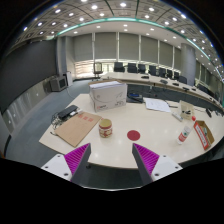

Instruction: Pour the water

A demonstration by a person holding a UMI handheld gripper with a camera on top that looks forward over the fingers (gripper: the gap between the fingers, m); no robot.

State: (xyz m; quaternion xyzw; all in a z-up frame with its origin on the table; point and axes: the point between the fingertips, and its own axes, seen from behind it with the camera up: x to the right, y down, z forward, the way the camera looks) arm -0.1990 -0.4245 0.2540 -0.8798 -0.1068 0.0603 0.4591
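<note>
We look along our gripper from above a pale, smooth table. Its two fingers stand wide apart with nothing between them — each carries a ribbed magenta pad shaped like a wedge.

Ahead of the fingers we count three small things on the table. One squat jar with a red lid and a yellowish body stands upright beyond the left finger. One flat red disc lies just beside it, to the right. One slim, clear plastic bottle with a red label stands further right, well apart from the jar — the likeliest water holder, though we cannot see what is in it.

A flat brown cardboard sheet lies left of the jar. Behind it sits one white rectangular box. A reddish packet lies beside the bottle. Beyond the table, dark office chairs line up under a ceiling of round lights.
</note>
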